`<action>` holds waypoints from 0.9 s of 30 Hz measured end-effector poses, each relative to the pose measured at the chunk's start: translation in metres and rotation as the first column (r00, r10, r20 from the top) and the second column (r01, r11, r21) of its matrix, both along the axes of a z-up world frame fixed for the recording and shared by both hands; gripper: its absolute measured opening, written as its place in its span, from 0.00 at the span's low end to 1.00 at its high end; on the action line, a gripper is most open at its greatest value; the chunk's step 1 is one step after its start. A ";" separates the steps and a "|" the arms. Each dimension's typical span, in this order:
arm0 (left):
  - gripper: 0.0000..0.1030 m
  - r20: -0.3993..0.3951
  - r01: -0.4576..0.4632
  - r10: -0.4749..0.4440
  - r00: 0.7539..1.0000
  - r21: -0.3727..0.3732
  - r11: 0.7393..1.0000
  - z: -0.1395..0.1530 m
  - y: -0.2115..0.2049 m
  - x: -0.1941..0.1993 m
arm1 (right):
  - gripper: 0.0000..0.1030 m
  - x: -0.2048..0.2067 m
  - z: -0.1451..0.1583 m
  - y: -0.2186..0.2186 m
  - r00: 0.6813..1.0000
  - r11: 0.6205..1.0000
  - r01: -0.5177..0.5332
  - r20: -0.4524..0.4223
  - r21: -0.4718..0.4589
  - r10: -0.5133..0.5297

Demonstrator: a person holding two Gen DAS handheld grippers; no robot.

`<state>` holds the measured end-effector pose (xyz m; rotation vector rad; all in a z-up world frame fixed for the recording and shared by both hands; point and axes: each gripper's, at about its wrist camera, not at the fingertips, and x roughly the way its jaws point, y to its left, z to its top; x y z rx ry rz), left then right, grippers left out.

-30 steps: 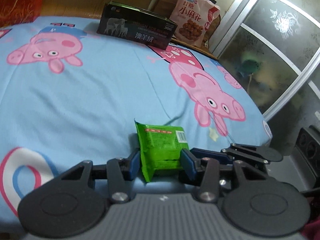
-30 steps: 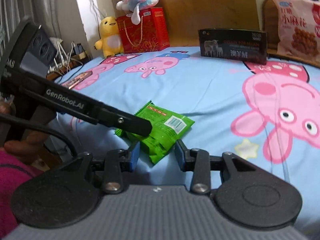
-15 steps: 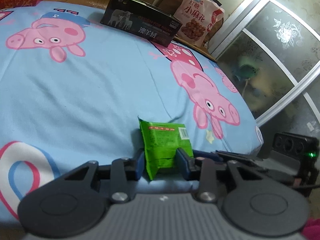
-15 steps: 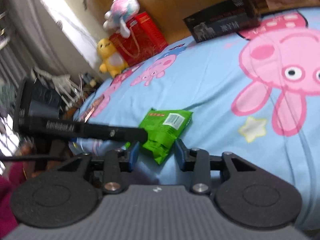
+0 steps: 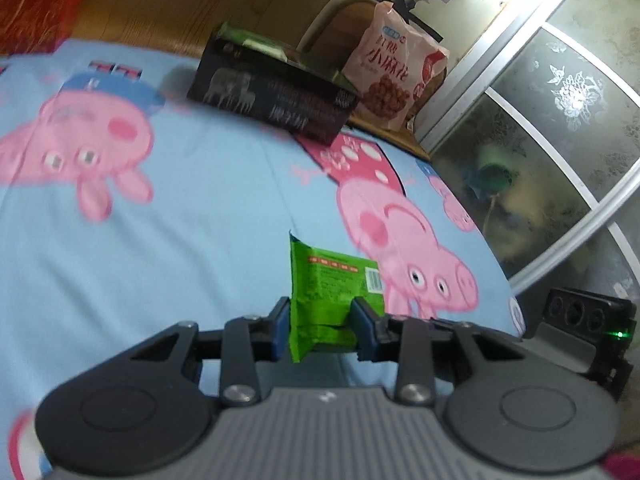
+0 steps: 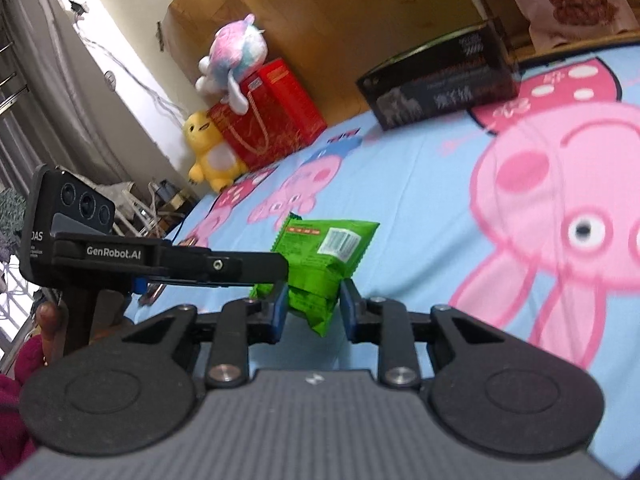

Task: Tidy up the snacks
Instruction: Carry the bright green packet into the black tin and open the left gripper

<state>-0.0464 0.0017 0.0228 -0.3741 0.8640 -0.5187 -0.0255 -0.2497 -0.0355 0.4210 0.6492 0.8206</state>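
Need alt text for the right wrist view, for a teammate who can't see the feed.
The right gripper is shut on a green snack packet, with the left gripper clamped on the same packet from the left. Behind, on the cartoon-pig bedsheet, stands a black box.

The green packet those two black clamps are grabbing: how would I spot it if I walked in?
Look at the bed with the blue cartoon-pig sheet. Near its front edge, a small bright green snack packet with a white barcode is pinched from two sides by the left gripper and the right gripper. The other snack, a pink bag, is larger and stands behind a black box.
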 end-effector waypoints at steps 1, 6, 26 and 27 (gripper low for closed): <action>0.30 0.006 -0.001 0.001 1.000 0.007 1.000 0.003 -0.002 0.008 | 0.29 0.007 0.002 0.000 1.000 1.000 0.007 0.003 0.004 -0.007; 0.31 0.043 -0.003 0.003 0.999 0.013 1.000 0.023 -0.009 0.052 | 0.28 0.046 0.019 -0.002 0.998 0.998 0.051 0.031 0.035 -0.052; 0.34 0.130 -0.105 0.088 0.988 0.128 0.986 0.051 -0.053 0.271 | 0.34 0.233 0.053 0.007 0.953 0.959 0.256 0.201 -0.119 -0.229; 0.33 0.139 -0.114 0.094 0.986 0.147 0.982 0.049 -0.055 0.272 | 0.36 0.234 0.054 0.009 0.946 0.955 0.268 0.221 -0.127 -0.236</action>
